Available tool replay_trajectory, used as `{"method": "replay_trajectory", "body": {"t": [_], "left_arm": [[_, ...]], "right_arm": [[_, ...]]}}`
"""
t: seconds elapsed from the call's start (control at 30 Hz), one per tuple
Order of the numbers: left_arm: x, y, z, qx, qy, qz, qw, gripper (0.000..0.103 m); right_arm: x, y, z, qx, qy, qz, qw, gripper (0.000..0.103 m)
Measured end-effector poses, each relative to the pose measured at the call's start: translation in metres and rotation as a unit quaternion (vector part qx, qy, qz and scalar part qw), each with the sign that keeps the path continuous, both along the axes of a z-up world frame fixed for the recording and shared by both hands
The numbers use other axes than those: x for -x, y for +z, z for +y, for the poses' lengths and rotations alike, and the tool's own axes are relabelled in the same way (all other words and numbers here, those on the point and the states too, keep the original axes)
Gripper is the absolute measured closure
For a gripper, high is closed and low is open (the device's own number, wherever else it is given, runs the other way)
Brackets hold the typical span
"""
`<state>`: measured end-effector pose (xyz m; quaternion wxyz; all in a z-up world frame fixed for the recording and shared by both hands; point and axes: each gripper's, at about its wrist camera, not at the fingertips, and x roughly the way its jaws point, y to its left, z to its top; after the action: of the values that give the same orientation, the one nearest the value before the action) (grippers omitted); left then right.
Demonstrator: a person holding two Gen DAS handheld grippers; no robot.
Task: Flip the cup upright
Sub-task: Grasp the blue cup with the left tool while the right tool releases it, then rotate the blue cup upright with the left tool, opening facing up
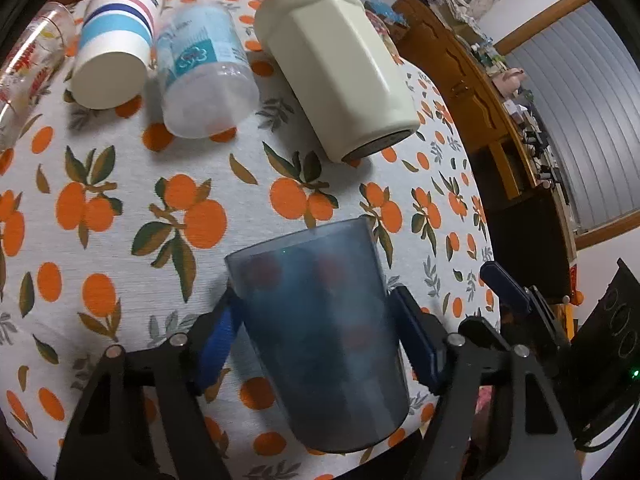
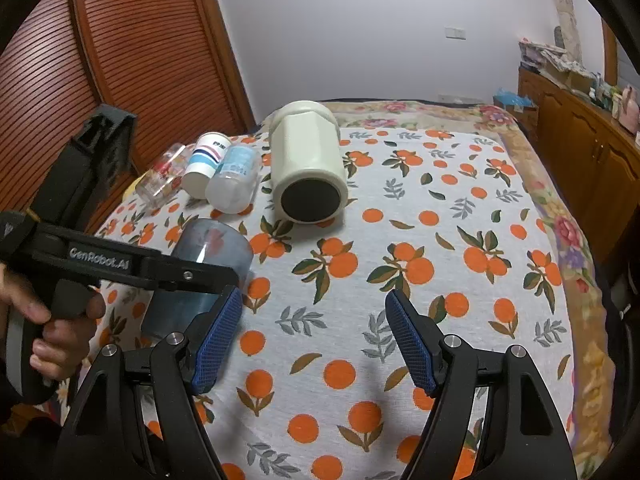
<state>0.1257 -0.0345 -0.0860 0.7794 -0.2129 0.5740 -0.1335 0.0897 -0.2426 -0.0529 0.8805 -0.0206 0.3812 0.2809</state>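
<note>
A translucent dark blue plastic cup (image 1: 320, 332) sits between the blue pads of my left gripper (image 1: 316, 336), which is shut on its sides. The cup is held tilted above the orange-print tablecloth (image 1: 132, 208), base end toward the top of the view. In the right wrist view the same cup (image 2: 200, 272) shows at the left, partly behind the left gripper's black body. My right gripper (image 2: 314, 340) is open and empty over the cloth, apart from the cup.
Several cups lie on their sides at the back: a cream mug (image 1: 336, 68), a clear plastic cup (image 1: 204, 72), a striped paper cup (image 1: 116, 44) and a printed glass (image 1: 28, 60). A wooden cabinet (image 1: 492, 112) stands at the right.
</note>
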Motion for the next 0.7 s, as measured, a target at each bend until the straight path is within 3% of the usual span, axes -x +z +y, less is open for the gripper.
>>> {"method": "replay_trajectory", "body": {"t": [0.13,0.27,0.37,0.7], "left_arm": [[-0.003,0.003,0.001,-0.008,-0.010,-0.010,0.9999,0.033],[0.002,0.017,-0.001,-0.054,-0.020,-0.065,0.9962,0.034],[0.005,0.026,0.004,-0.062,-0.018,-0.096,0.9933,0.035],[0.011,0.044,-0.001,-0.123,-0.030,-0.178,0.9758,0.036]], "right_arm": [[0.000,-0.002,0.000,0.001,0.001,0.002,1.000,0.027],[-0.002,-0.007,0.000,0.002,-0.001,0.008,1.000,0.027],[-0.003,-0.009,0.000,0.003,-0.003,0.011,1.000,0.027],[-0.006,-0.014,0.000,0.006,-0.008,0.018,1.000,0.027]]}}
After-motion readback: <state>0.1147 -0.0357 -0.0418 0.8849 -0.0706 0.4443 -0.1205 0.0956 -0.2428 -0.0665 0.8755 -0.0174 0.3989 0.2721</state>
